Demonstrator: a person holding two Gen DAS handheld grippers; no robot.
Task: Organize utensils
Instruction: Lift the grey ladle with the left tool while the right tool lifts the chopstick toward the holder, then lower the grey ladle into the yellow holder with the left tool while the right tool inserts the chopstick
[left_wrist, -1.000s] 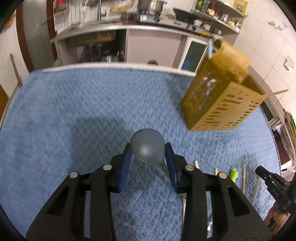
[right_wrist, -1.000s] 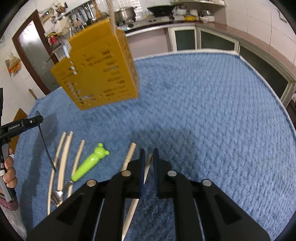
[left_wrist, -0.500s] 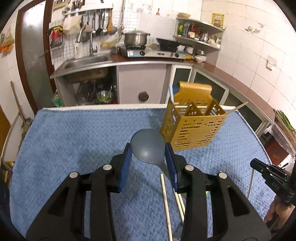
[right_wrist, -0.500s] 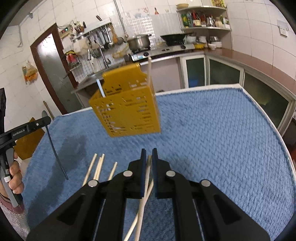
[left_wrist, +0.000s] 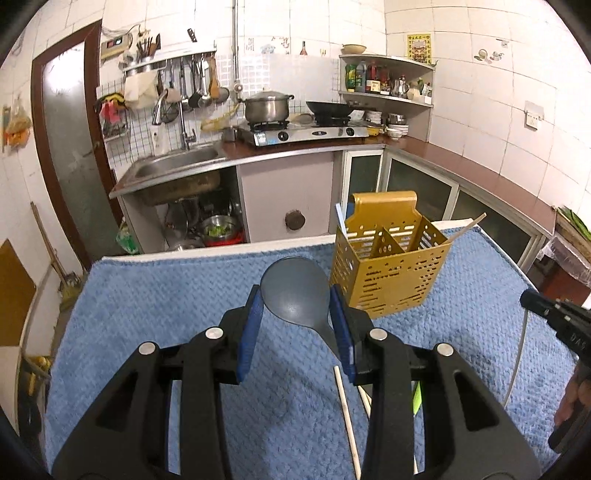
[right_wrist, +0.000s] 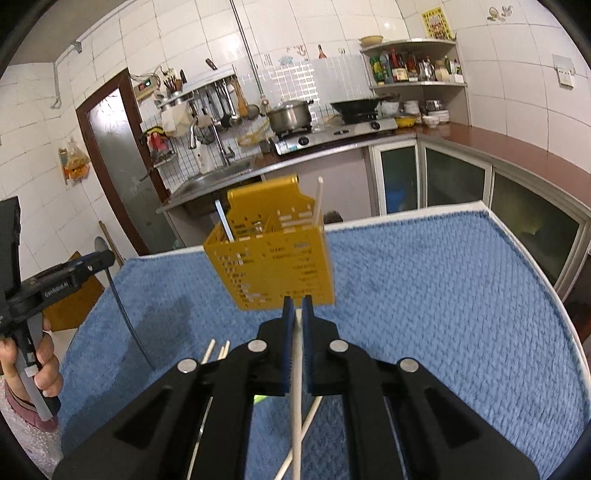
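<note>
My left gripper is shut on a dark grey spoon, held by its bowl, handle hanging down; it shows in the right wrist view too. My right gripper is shut on a pale chopstick, lifted above the blue towel. The yellow perforated utensil holder stands upright at the far middle of the table, also in the right wrist view; it holds one chopstick and a thin white-blue stick. Loose chopsticks lie under my grippers.
A blue textured towel covers the table. A green-handled utensil lies among the chopsticks, mostly hidden. Behind the table are the sink, stove and cabinets. The table's right edge is near.
Both grippers have risen and tilted up from the towel with their loads. The holder now stands lower and more central in both views.
</note>
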